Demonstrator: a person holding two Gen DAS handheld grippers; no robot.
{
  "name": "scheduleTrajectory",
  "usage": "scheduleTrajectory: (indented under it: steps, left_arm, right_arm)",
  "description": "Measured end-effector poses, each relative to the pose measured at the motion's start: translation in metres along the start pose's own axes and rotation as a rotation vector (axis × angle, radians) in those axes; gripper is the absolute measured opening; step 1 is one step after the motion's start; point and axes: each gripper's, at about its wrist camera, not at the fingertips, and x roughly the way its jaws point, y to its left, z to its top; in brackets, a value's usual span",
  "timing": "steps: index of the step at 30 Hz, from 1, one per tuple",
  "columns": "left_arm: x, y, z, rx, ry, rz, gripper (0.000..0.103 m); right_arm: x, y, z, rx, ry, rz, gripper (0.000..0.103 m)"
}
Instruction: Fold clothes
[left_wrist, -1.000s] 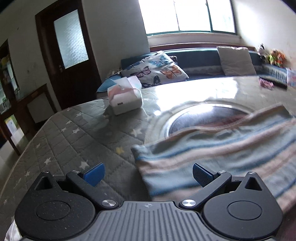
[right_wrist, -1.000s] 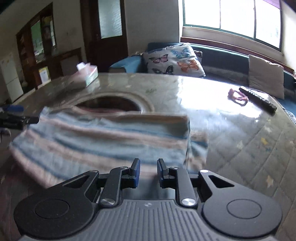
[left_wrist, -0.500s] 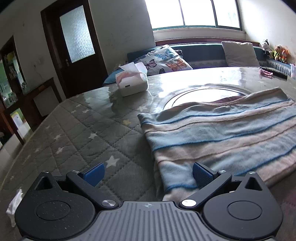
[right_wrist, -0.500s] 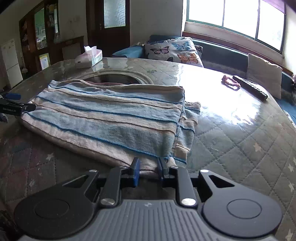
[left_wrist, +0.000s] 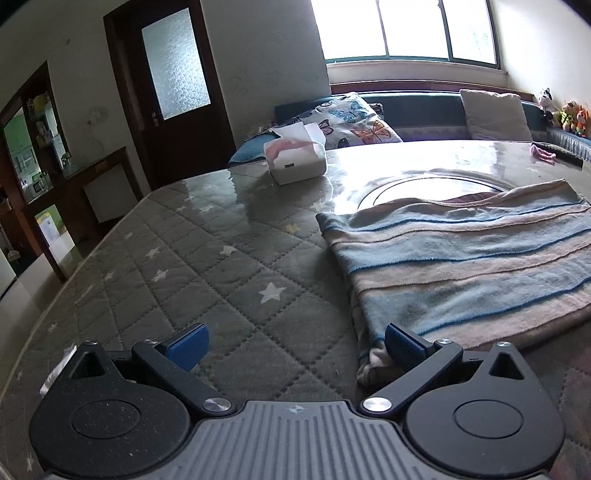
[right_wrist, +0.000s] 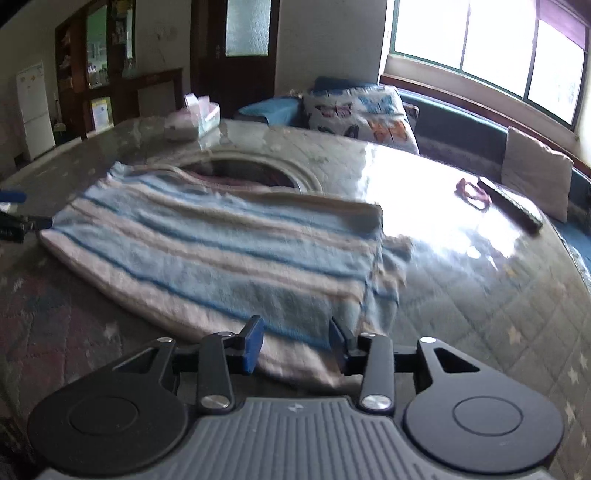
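striped garment (right_wrist: 221, 254) flat, long axis left-right; left tongs (left_wrist: 293, 345) wide apart, right tongs (right_wrist: 295, 341) part-open, both empty

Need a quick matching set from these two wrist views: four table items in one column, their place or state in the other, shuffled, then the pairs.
Column 1:
1. striped garment
2. tissue box
3. remote control
4. left gripper

Column 2:
A. open, holding nothing
B. dark, beside a pink hair tie
C. folded flat, partly over the table's round inset
D. white, tissue sticking up, table's far side

Pairs: 1-C, 2-D, 3-B, 4-A
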Motion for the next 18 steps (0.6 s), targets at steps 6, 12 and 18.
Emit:
scheduleTrajectory:
  steps: [6,12,18]
  left_arm:
    - [-0.002,0.006,-0.007,-0.019,0.016,0.0,0.103]
    - [-0.006,0.009,-0.006,-0.014,0.012,0.0,0.103]
    - [-0.008,0.028,-0.002,-0.07,0.014,0.029,0.103]
  right_arm:
    - [0.026,-0.001,0.006,0.024,0.004,-0.012,0.049]
    - [0.029,-0.002,0.004,0.025,0.024,-0.015,0.051]
    - [0.028,0.035,0.026,-0.101,0.002,0.066,0.051]
